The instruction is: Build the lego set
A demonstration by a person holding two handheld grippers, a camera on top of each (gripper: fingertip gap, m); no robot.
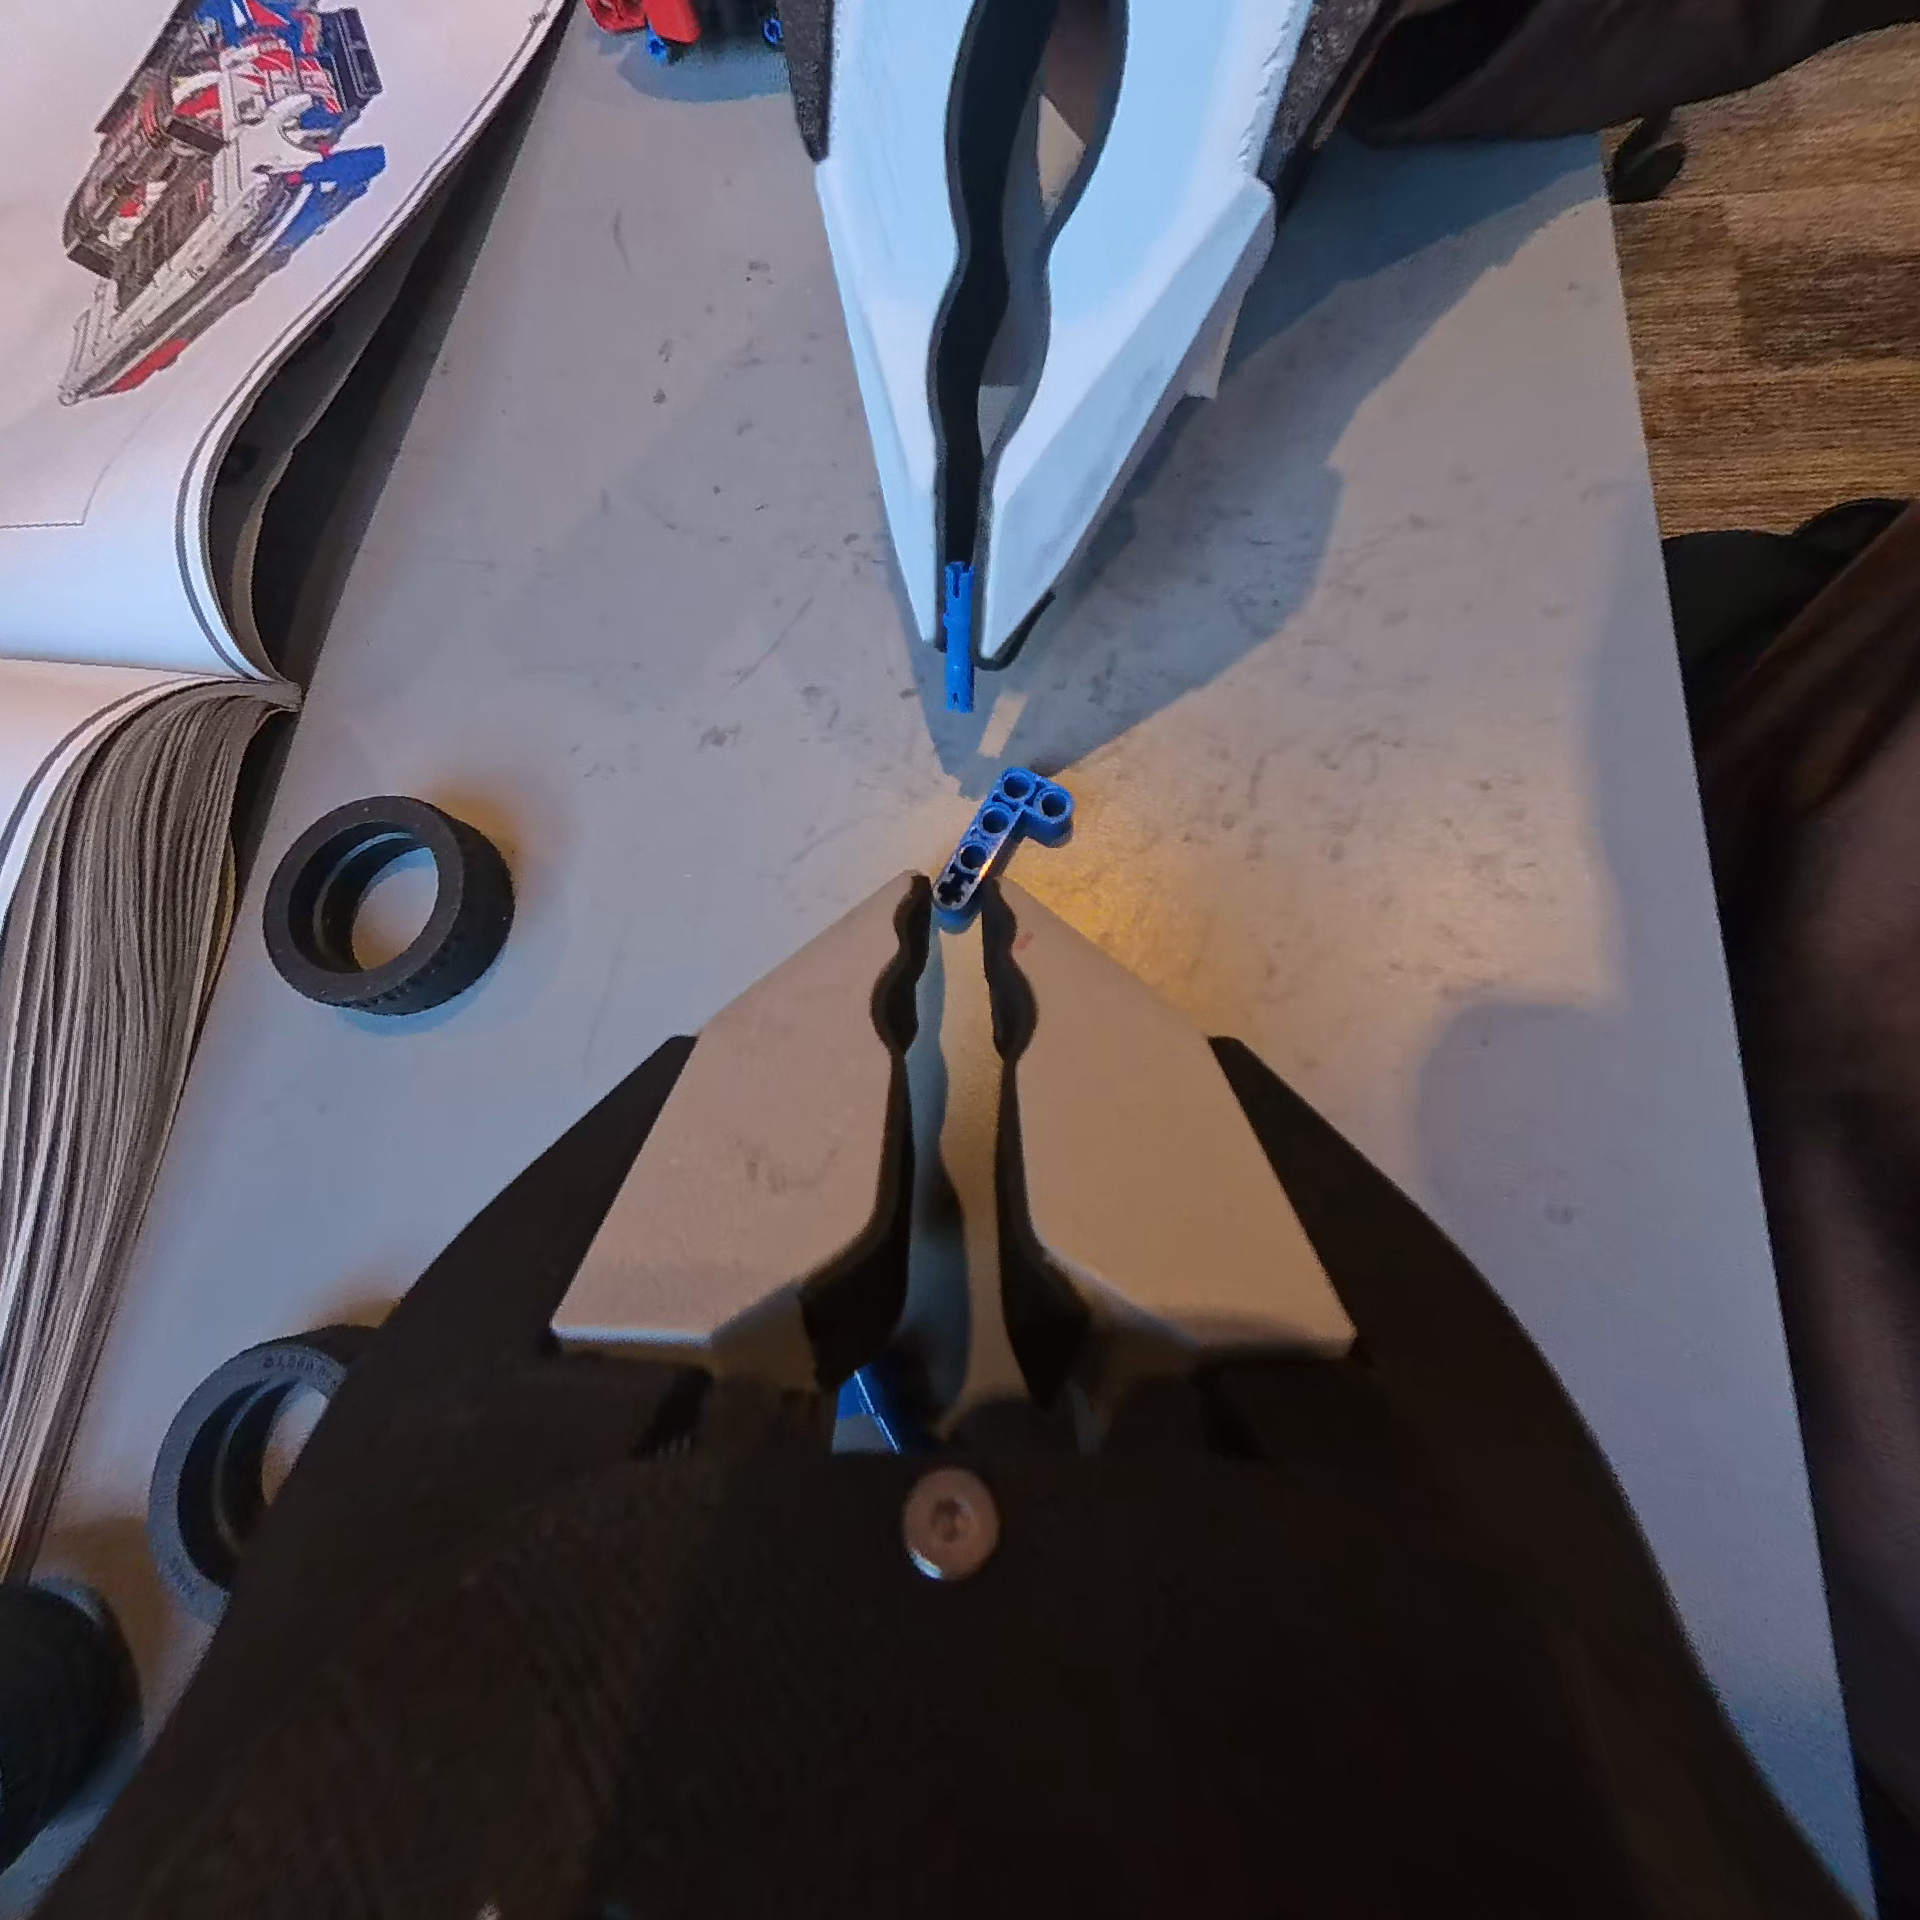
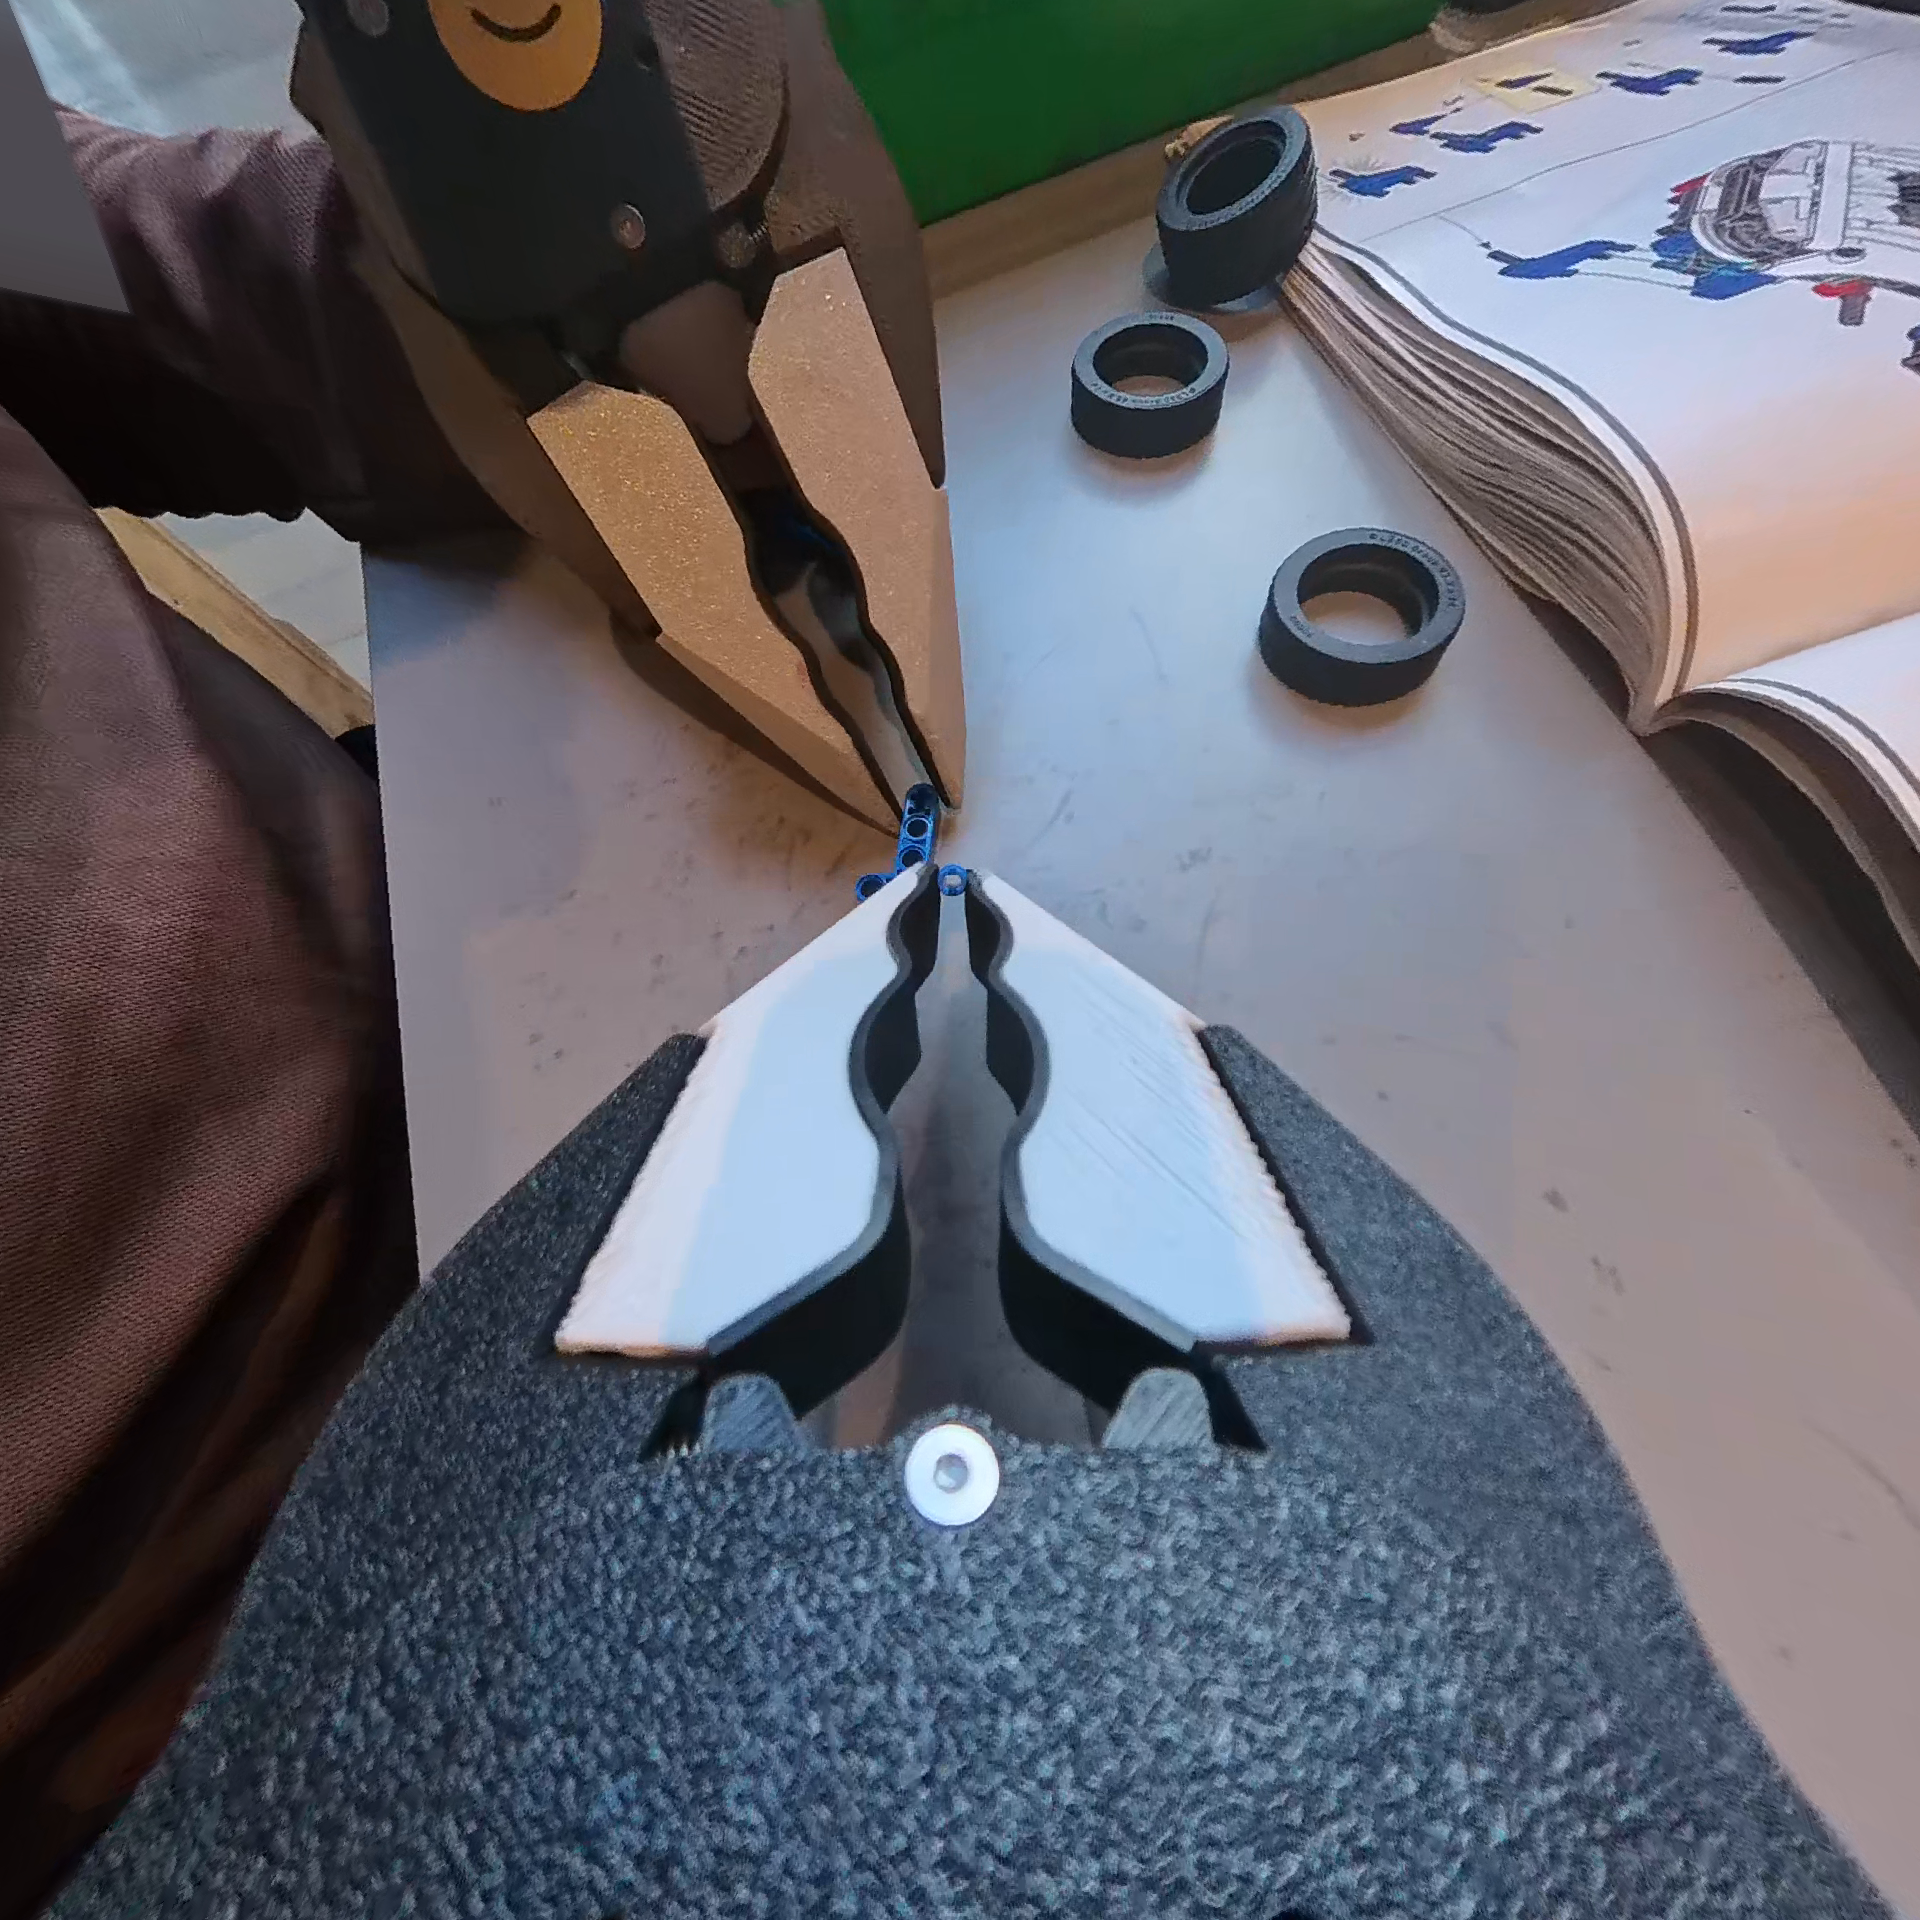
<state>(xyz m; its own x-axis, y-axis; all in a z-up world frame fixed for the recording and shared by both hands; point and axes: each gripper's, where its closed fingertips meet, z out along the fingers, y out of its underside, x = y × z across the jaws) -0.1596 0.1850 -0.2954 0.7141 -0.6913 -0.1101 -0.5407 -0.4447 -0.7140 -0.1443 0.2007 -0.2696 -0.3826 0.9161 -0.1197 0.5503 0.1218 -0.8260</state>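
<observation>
Left gripper (image 1: pixel 956 891), tan-fingered, is pinching the end of a blue L-beam (image 1: pixel 1003 836) between its tips; jaws are standing narrow, closed on the beam. The beam is sticking out forward over the table (image 1: pixel 623 520), its short leg at the far end. Whether it is touching the table cannot be told.

Right gripper (image 2: pixel 951 881), white-fingered, is clamping a blue pin (image 1: pixel 957 636) at its tips; jaws are nearly together, closed on the pin. In the left wrist view the pin is pointing down toward the beam's far end, near it but apart. In the right wrist view only the pin's round end (image 2: pixel 950 881) is showing, just beside the beam (image 2: pixel 912 836).

Three black tyres are lying on the table: one (image 2: pixel 1361 615) nearest the grippers, one (image 2: pixel 1150 384) farther, one (image 2: pixel 1236 203) leaning against the open manual (image 2: pixel 1714 436). The manual is lying open beside them. More red and blue parts (image 1: pixel 675 21) are sitting at the far table edge, blurred. A dark sleeve (image 2: pixel 156 935) is filling the left of the right wrist view.
</observation>
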